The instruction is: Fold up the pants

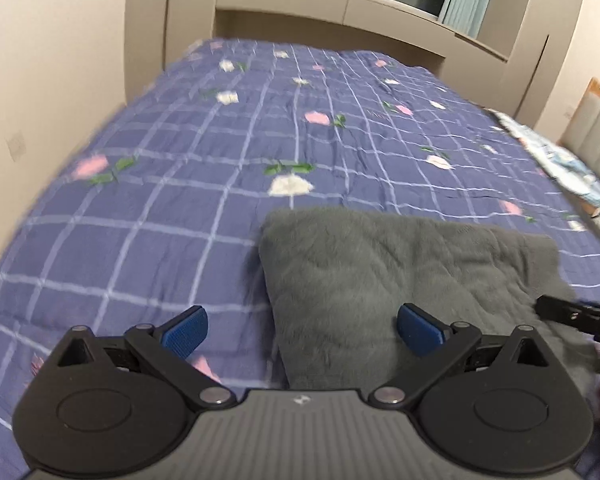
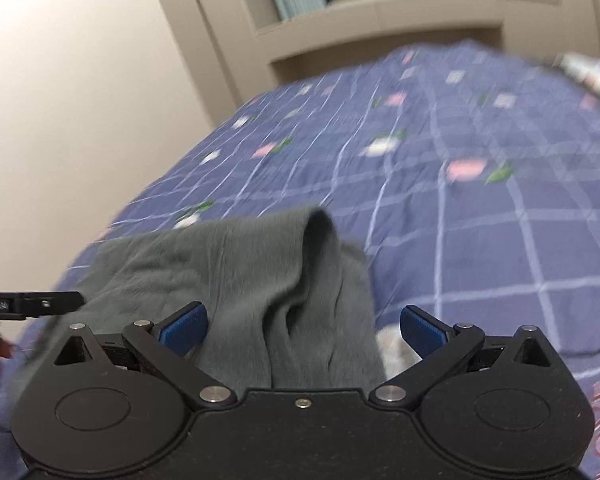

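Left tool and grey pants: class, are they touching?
Apart. In the left wrist view, the left tool is open, its blue pads spread wide with the grey pants lying on the bedspread beyond them.

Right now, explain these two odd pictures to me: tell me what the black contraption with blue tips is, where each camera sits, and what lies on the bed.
Each picture comes from a fisheye camera riding on a handheld two-finger tool, looking out along its fingers. A person carries one in each hand. The left tool and the right tool both stand open and hold nothing. Their blue ribbed pads do the pinching. Ahead lie the fuzzy grey pants, folded on the purple checked floral bedspread. The right view shows one grey fold standing up, and each view catches the other tool at its edge.
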The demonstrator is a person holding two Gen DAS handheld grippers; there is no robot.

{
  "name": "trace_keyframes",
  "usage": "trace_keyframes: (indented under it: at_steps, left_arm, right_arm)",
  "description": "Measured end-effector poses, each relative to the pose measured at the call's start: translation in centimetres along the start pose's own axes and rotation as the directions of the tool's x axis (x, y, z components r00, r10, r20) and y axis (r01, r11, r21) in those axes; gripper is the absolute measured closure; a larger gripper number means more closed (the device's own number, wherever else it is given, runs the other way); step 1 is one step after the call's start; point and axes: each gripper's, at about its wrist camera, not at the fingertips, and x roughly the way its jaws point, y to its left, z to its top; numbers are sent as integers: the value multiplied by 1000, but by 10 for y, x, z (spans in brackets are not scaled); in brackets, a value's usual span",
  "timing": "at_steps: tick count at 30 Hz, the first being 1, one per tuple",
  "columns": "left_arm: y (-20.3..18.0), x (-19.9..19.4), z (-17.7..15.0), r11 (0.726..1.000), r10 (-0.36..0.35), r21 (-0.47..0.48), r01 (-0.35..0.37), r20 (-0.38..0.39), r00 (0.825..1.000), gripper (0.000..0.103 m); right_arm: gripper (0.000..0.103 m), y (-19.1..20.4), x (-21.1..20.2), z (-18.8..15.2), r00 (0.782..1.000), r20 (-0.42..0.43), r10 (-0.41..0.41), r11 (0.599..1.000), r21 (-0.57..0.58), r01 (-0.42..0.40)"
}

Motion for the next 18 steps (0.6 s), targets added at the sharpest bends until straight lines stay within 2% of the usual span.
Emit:
trace_keyframes:
  at_steps: [3,5,10,11,13,14,16,18]
  left_arm:
    - [12,7,3,995,-76,-68,71,-80,994,1]
    - [18,16,6,985,-147,-114,131,-143,979,1]
    - [33,41,6,943,-296,-228,243,-236,926,0]
    - [32,42,7,939,-310,-228,257,-240,920,5]
    - [25,39,9,935,-332,-216,283,-239,913,15]
    - [21,38,11,941,-316,-205,270,-240,918,16]
    - [20,35,17,941,-311,-215,261,-245,918,21]
    - [24,32,24,932,-322,-252,260,-247,914,26]
  right_arm:
    - [0,-12,9,1,990,-88,110,992,69,-104]
    - [0,-16,16,0,980,-119,160,982,117,-146]
    - [1,-9,18,-2,982,-117,150,981,138,-133]
    - [2,-5,18,-2,984,-115,139,983,135,-123]
    - [12,1,15,0,987,-102,123,985,138,-108]
    - [15,3,11,1,989,-90,119,983,148,-105]
    - [30,9,1,5,991,-65,119,981,160,-107]
    - [34,15,-7,10,993,-54,108,984,147,-100]
